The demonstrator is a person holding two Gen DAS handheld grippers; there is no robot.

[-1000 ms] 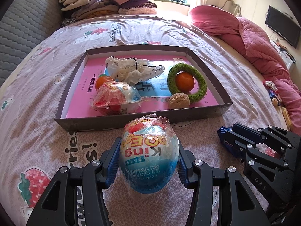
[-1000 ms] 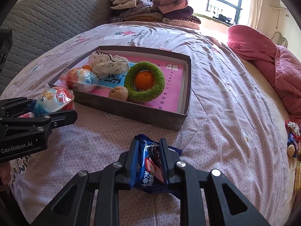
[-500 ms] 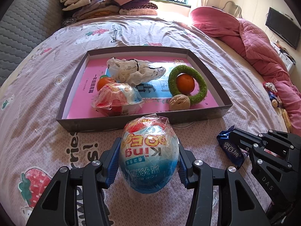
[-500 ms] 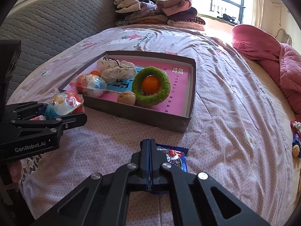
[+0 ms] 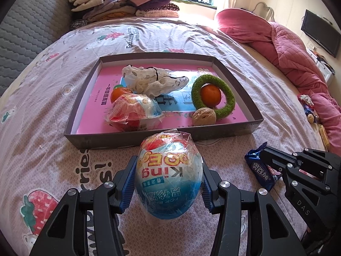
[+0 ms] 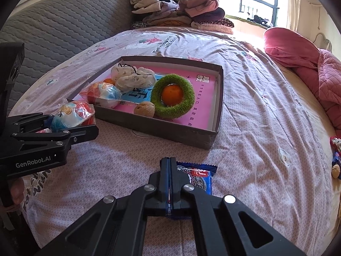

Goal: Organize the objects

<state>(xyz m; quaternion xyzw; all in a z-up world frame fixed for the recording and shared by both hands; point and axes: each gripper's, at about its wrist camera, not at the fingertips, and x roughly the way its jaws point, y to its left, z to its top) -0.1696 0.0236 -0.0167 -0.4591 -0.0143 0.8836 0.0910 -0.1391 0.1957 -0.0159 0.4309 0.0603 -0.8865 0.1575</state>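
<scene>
My left gripper (image 5: 168, 179) is shut on a blue and white wrapped toy egg (image 5: 169, 176), held just in front of the grey tray's near wall (image 5: 162, 137); the egg also shows in the right wrist view (image 6: 71, 116). My right gripper (image 6: 169, 177) is shut on a blue cookie packet (image 6: 199, 178), which also shows in the left wrist view (image 5: 261, 170), above the bedspread. The tray (image 6: 210, 137) holds a second wrapped egg (image 5: 135, 112), a green ring (image 5: 213, 97) around an orange (image 5: 211, 95), a walnut (image 5: 204, 117), a white cloth bag (image 5: 153, 80) and another orange (image 5: 120, 93).
The tray lies on a lilac printed bedspread (image 5: 53, 98). A pile of folded clothes (image 5: 123, 2) sits at the far end of the bed, a pink quilt (image 5: 298, 49) at the right. Small toys (image 6: 335, 160) lie near the right edge.
My right gripper has closed flat on the cookie packet and lifted it, moving nearer the tray. My left gripper still holds the egg in about the same place.
</scene>
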